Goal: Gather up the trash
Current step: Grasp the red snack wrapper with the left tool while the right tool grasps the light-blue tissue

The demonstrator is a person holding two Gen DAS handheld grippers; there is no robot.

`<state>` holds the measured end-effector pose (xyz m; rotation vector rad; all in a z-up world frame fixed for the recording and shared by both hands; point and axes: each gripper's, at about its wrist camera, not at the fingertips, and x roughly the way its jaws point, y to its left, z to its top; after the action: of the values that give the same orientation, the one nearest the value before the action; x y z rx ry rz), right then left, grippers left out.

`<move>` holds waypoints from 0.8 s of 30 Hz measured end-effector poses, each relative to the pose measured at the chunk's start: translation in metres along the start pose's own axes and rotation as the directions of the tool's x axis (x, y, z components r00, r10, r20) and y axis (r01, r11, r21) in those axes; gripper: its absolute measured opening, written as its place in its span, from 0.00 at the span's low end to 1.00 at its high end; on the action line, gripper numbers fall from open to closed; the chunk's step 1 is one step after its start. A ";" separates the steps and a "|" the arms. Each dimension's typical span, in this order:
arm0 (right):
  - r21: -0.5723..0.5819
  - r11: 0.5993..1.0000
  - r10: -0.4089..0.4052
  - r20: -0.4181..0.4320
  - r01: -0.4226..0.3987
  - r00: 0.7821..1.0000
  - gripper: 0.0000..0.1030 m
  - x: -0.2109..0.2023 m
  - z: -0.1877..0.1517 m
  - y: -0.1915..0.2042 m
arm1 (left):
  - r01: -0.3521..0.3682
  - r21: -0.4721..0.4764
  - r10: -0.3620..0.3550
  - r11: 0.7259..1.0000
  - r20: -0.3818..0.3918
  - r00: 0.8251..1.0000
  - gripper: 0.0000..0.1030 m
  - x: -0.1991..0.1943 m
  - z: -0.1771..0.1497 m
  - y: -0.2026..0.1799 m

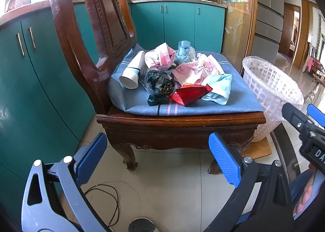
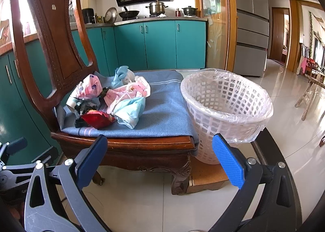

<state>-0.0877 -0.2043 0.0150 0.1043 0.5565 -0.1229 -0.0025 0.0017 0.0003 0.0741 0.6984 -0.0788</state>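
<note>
The trash sits heaped on the blue cushion (image 1: 203, 108) of the wooden chair (image 1: 178, 128): a paper cup (image 1: 133, 70) lying on its side at the left edge of the pile, crumpled pink wrappers (image 1: 160, 57), a dark plastic bag (image 1: 160, 87), a red packet (image 1: 191, 93) at the front and a pale blue wrapper (image 1: 218, 87) beside it. Nothing is collected yet, I judge; the white basket (image 2: 225, 108) with its clear liner stands just beside the chair's right side, and I see nothing in it. My left claw (image 1: 160, 158) is spread wide and holds nothing, and my right claw (image 2: 162, 160) is likewise released and bare, both short of the seat. The pieces overlap, so closing on one wrapper could drag its neighbours along and spill them to the floor. The cup could roll off the cushion if I nudge it (it lies free, mouth toward me). Thin film may slip from my pads during the carry to the basket. The basket looks light and stands on what seems a cardboard piece (image 2: 205, 177); a bump from my right claw might tip it. The loose liner could also catch on a finger.
</note>
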 end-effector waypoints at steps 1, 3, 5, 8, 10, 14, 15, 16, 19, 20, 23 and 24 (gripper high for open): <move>0.006 1.000 0.003 0.006 -0.003 1.000 0.98 -0.001 0.000 -0.001 | 0.002 -0.002 -0.002 1.000 -0.003 1.000 0.97 0.001 0.000 0.000; 0.017 1.000 0.009 0.012 -0.009 1.000 0.98 -0.002 0.001 -0.001 | 0.013 0.004 -0.013 1.000 -0.004 1.000 0.97 0.002 -0.002 -0.001; 0.027 1.000 0.014 0.023 -0.015 1.000 0.98 -0.003 0.002 -0.002 | 0.011 0.017 -0.011 1.000 0.004 1.000 0.97 0.003 -0.004 -0.003; 0.042 0.998 0.035 0.045 -0.037 0.998 0.97 -0.007 0.004 -0.005 | 0.019 -0.003 -0.019 1.000 0.029 0.999 0.97 0.006 -0.008 0.000; 0.057 0.997 0.054 0.057 -0.057 0.997 0.97 -0.009 0.006 -0.009 | 0.034 -0.035 -0.032 0.999 0.064 0.997 0.97 0.007 -0.010 0.003; 0.067 0.995 0.074 0.067 -0.079 0.995 0.97 -0.006 0.007 -0.014 | 0.056 0.015 -0.057 0.998 0.082 0.995 0.97 0.011 -0.007 -0.007; 0.072 0.994 0.081 0.061 -0.085 0.995 0.97 -0.004 0.007 -0.016 | 0.076 0.028 -0.078 0.997 0.061 0.995 0.97 0.015 -0.004 -0.010; 0.078 0.993 0.089 0.054 -0.093 0.995 0.98 -0.002 0.008 -0.017 | 0.090 0.037 -0.092 0.995 0.038 0.995 0.97 0.020 -0.001 -0.013; 0.093 0.989 0.111 0.035 -0.114 0.993 0.97 0.004 0.009 -0.018 | 0.073 0.108 -0.075 0.991 0.020 0.997 0.97 0.029 0.016 -0.026; 0.095 0.989 0.115 0.030 -0.117 0.993 0.97 0.006 0.009 -0.019 | 0.058 0.126 -0.061 0.990 0.025 0.998 0.97 0.032 0.021 -0.029; 0.093 0.988 0.123 0.019 -0.124 0.992 0.97 0.013 0.009 -0.018 | 0.024 0.145 -0.026 0.989 0.011 1.000 0.97 0.050 0.040 -0.041; 0.091 0.988 0.124 0.014 -0.124 0.992 0.97 0.016 0.009 -0.018 | 0.021 0.148 -0.020 0.989 -0.008 1.000 0.97 0.060 0.046 -0.045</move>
<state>-0.0725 -0.2251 0.0130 0.2276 0.5347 -0.0278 0.0681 -0.0505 -0.0054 0.2095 0.6991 -0.1502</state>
